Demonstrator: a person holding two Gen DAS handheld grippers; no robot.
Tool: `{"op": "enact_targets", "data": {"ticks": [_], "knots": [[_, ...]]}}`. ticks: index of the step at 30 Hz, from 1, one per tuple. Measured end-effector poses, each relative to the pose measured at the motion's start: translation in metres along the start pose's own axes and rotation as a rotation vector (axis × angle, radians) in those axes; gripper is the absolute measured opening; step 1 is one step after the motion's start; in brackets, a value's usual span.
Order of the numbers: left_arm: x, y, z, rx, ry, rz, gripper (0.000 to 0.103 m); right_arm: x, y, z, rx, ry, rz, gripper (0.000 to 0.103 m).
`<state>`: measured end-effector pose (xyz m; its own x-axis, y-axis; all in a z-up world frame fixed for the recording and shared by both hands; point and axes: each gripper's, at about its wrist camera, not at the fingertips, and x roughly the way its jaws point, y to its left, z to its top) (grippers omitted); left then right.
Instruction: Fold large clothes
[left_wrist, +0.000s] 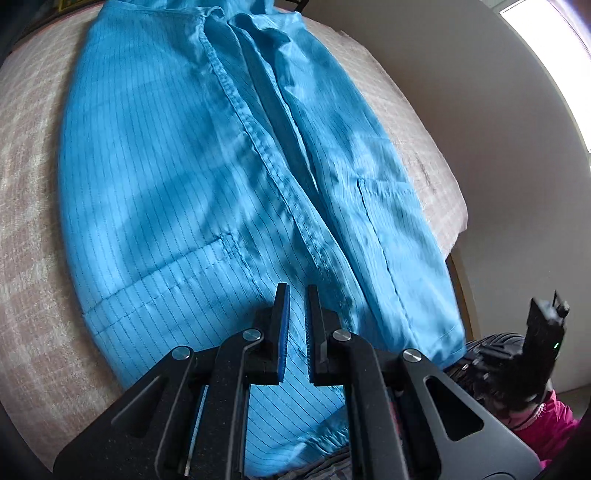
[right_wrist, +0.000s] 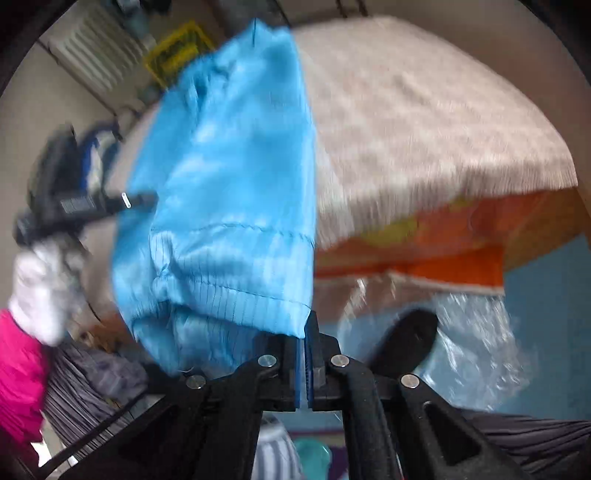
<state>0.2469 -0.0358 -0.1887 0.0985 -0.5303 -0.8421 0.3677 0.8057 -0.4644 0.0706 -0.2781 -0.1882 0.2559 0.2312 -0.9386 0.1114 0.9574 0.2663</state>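
Observation:
A large blue pin-striped garment (left_wrist: 192, 155) lies spread lengthwise on the beige bedcover (left_wrist: 33, 192), its hem hanging over the near edge. My left gripper (left_wrist: 297, 291) sits low over the hem end beside the front placket seam (left_wrist: 258, 140), its pads a narrow slit apart with striped cloth in the slit. In the right wrist view, the right gripper (right_wrist: 303, 332) is shut on the hem corner of the garment (right_wrist: 229, 177), which rises in a blurred fold above it. The left gripper (right_wrist: 88, 203), held in a white-gloved hand (right_wrist: 44, 288), reaches the cloth's left edge.
The bed's right edge (left_wrist: 443, 206) drops to a pale wall. Below the bedcover (right_wrist: 424, 110) an orange sheet (right_wrist: 443, 254) and clear plastic (right_wrist: 476, 343) hang. A pink sleeve (right_wrist: 18, 376) and grey pleated fabric (right_wrist: 81, 384) are close at the left. A yellow crate (right_wrist: 177, 51) stands far back.

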Motion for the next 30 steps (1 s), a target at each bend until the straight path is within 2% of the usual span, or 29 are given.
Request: {"op": "enact_targets", "data": {"ticks": [2,4,5,6,7,10,12,13,15,18,20,21,22,23,24,27,30], "knots": [[-0.009,0.001,-0.007,0.012,-0.011,0.001,0.004,0.01,0.011,-0.002,-0.095,0.087,-0.051,0.0],[-0.022,0.004,-0.017,0.02,-0.023,0.01,0.004,0.004,0.009,-0.006,-0.172,0.09,-0.096,0.004],[-0.028,0.007,-0.024,0.018,-0.029,0.008,0.004,-0.004,0.007,-0.005,-0.217,0.058,-0.109,0.011],[-0.034,0.008,-0.031,0.008,-0.034,0.002,0.004,-0.012,0.006,-0.001,-0.243,0.021,-0.097,0.031],[-0.04,0.012,-0.041,-0.01,-0.041,-0.013,0.004,-0.02,0.001,0.004,-0.254,-0.016,-0.068,0.046],[-0.052,0.024,-0.07,-0.082,-0.06,-0.083,0.006,-0.027,-0.018,0.029,-0.191,-0.034,0.079,0.056],[-0.056,0.031,-0.09,-0.14,-0.067,-0.115,0.026,-0.016,-0.028,0.043,-0.139,-0.014,0.16,0.064],[-0.057,0.035,-0.099,-0.168,-0.074,-0.124,0.041,-0.007,-0.031,0.049,-0.125,0.0,0.187,0.067],[-0.059,0.039,-0.117,-0.202,-0.088,-0.134,0.045,0.014,-0.032,0.052,-0.127,0.036,0.214,0.067],[-0.06,0.048,-0.129,-0.256,-0.095,-0.125,0.045,0.039,-0.037,0.057,-0.111,0.088,0.251,0.067],[-0.061,0.047,-0.126,-0.272,-0.097,-0.128,0.045,0.052,-0.038,0.061,-0.097,0.123,0.29,0.066],[-0.063,0.046,-0.123,-0.264,-0.102,-0.117,0.045,0.057,-0.035,0.062,-0.106,0.145,0.317,0.058],[-0.064,0.045,-0.121,-0.259,-0.109,-0.108,0.045,0.062,-0.03,0.062,-0.128,0.168,0.336,0.041],[-0.065,0.044,-0.118,-0.262,-0.116,-0.104,0.045,0.064,-0.025,0.06,-0.157,0.176,0.332,0.034],[-0.065,0.045,-0.114,-0.268,-0.121,-0.105,0.045,0.065,-0.02,0.057,-0.187,0.167,0.317,0.032],[-0.065,0.042,-0.106,-0.253,-0.123,-0.084,0.045,0.061,-0.007,0.051,-0.293,0.144,0.212,0.003],[-0.065,0.036,-0.098,-0.224,-0.122,-0.064,0.045,0.061,-0.008,0.046,-0.317,0.146,0.144,0.002]]}}
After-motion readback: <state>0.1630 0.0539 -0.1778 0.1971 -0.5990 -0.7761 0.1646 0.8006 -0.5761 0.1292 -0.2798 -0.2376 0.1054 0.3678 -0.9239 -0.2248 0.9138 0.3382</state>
